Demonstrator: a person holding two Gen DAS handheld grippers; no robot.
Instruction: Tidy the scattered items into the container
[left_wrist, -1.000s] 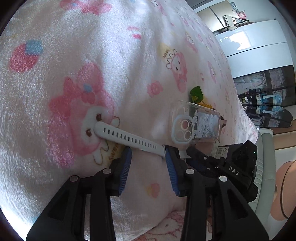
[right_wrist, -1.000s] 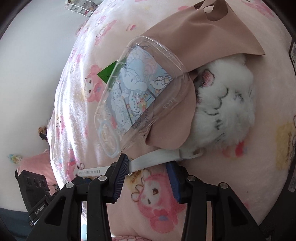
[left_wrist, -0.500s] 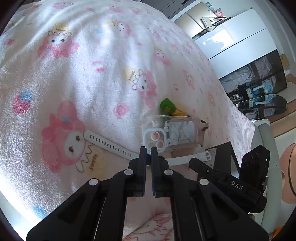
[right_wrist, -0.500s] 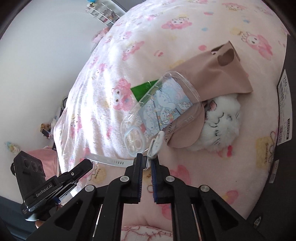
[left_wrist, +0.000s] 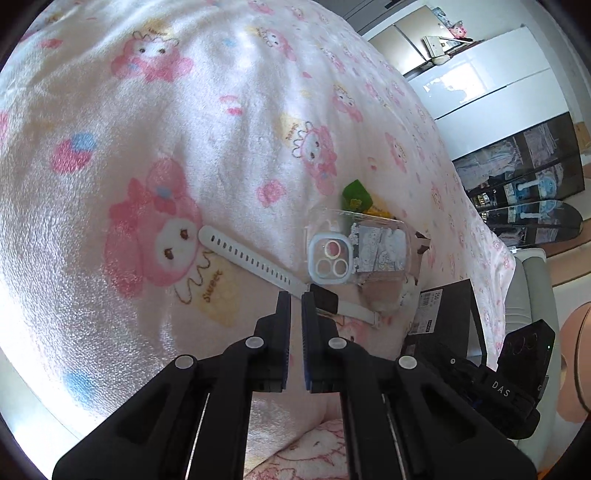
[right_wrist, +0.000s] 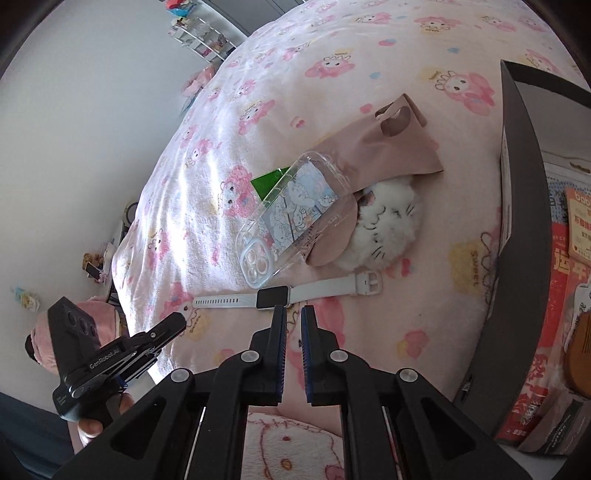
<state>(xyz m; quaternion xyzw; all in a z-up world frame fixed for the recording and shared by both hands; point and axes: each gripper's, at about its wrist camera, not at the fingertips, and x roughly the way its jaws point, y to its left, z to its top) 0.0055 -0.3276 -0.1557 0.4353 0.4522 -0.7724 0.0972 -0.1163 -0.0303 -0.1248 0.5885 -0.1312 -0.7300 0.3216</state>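
A white smartwatch (right_wrist: 273, 297) lies flat on the pink cartoon blanket; it also shows in the left wrist view (left_wrist: 255, 264). Behind it a clear phone case (right_wrist: 291, 218) rests on a beige pouch (right_wrist: 384, 155) and a white plush toy (right_wrist: 384, 229), with a green packet (right_wrist: 267, 182) under it. The case (left_wrist: 354, 251) and packet (left_wrist: 354, 195) show in the left view too. My right gripper (right_wrist: 293, 314) is shut and empty, just short of the watch. My left gripper (left_wrist: 295, 299) is shut and empty above the strap. A dark box (right_wrist: 524, 229) stands at right.
The box holds printed packets (right_wrist: 561, 295). The box edge (left_wrist: 443, 314) also shows in the left view. The left gripper's body (right_wrist: 96, 362) shows at the right view's lower left. A white fridge (left_wrist: 487, 85) and dark shelves (left_wrist: 524, 177) stand beyond the bed.
Both grippers were open around the watch strap, then shut and pulled back. The watch now lies flat on the blanket, free of both.
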